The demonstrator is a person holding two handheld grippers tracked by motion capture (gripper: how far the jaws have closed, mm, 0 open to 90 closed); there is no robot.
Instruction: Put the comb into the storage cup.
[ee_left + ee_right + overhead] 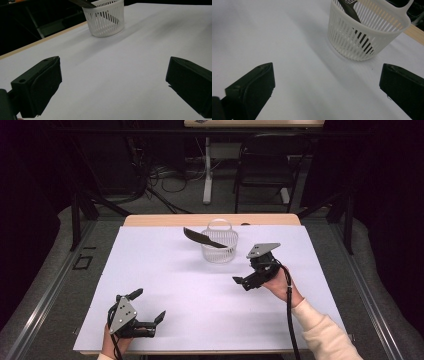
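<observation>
The right tongs (246, 276) stand wide with nothing between the jaws, held just above the white surface (165, 285) and just beside the white slatted basket (219, 245), which lies ahead of them toward the far edge. The left tongs (146, 306) are also spread wide and hold nothing, low at the near left corner, well apart from the basket. The right hand (277, 282) grips its tool from below with the wrist bent inward, pointing it left; the left hand (112, 342) points its tool forward and to the right. In the basket a dark flat utensil (202, 238) leans tilted, its upper end sticking out over the left rim.
</observation>
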